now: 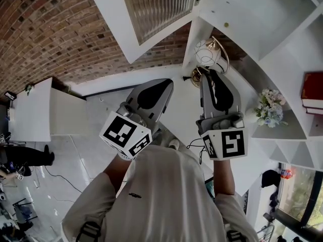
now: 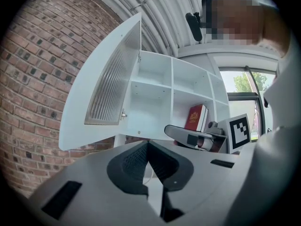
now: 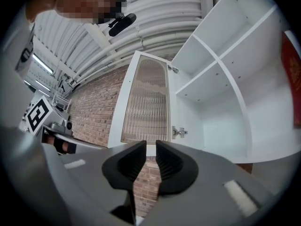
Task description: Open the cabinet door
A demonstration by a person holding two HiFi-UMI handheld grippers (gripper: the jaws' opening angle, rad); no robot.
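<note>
Door: the door [image 3: 146, 102] with ribbed glass stands swung wide to the left of the cabinet [image 1: 262, 19]. I judge the task nearly finished.
Left gripper: the left gripper [image 2: 147, 147] is clenched, tips together, and it grasps nothing. It is apart from the door.
Right gripper: the right gripper [image 3: 150, 147] has a narrow gap between its jaws. Nothing is in the gap, and it points below the door.
Risk one: the door hangs free, so it could swing back if the hinge [image 3: 178, 132] does not keep it.
Risk two: a wire ornament [image 1: 208, 54] is close above the right gripper; a careless lift could knock it.
Risk three: the door's lower edge is near, and a raised gripper could hit it.
</note>
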